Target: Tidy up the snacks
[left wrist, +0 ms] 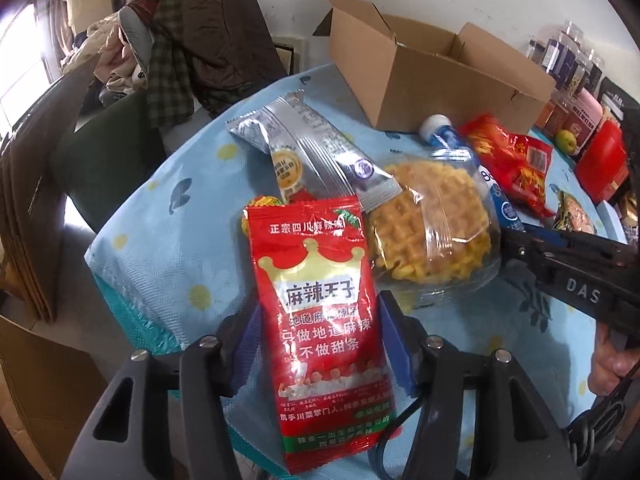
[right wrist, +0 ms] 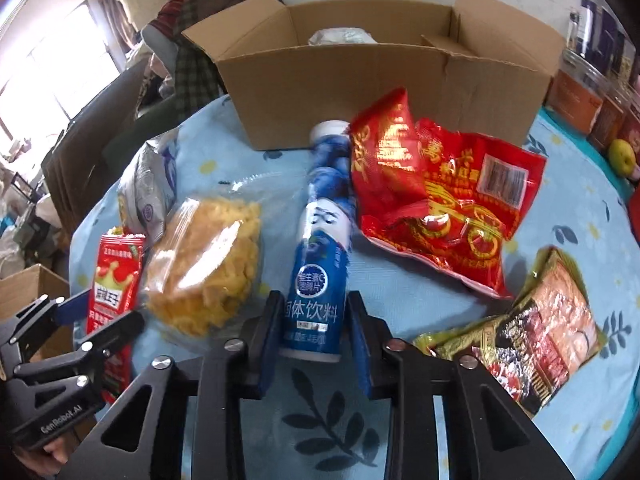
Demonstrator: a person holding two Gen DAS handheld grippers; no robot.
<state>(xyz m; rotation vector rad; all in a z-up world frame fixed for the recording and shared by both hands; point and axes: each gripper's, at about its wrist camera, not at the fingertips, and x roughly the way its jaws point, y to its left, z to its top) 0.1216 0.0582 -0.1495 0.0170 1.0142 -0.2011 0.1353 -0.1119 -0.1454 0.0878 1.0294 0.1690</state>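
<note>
A red spicy-strip packet (left wrist: 320, 300) lies near the table's front edge, and my left gripper (left wrist: 320, 320) is shut on its lower half, blue pads against both sides. In the right wrist view the same packet (right wrist: 114, 276) sits at far left in the left gripper (right wrist: 104, 312). A blue drink bottle (right wrist: 324, 240) with a white cap lies on its side pointing at the cardboard box (right wrist: 360, 88). My right gripper (right wrist: 314, 320) is shut on the bottle's base. From the left wrist view the bottle (left wrist: 448, 132) is partly hidden behind the waffle bag.
On the blue flowered tablecloth (right wrist: 580, 200) lie a clear waffle bag (left wrist: 432, 224), a silver packet (left wrist: 312, 148), a crumpled red bag (right wrist: 440, 208) and a green-brown packet (right wrist: 532, 336). Jars (right wrist: 600, 60) and a green fruit (right wrist: 622, 156) stand at right. A clothes-draped chair (left wrist: 192, 48) is behind.
</note>
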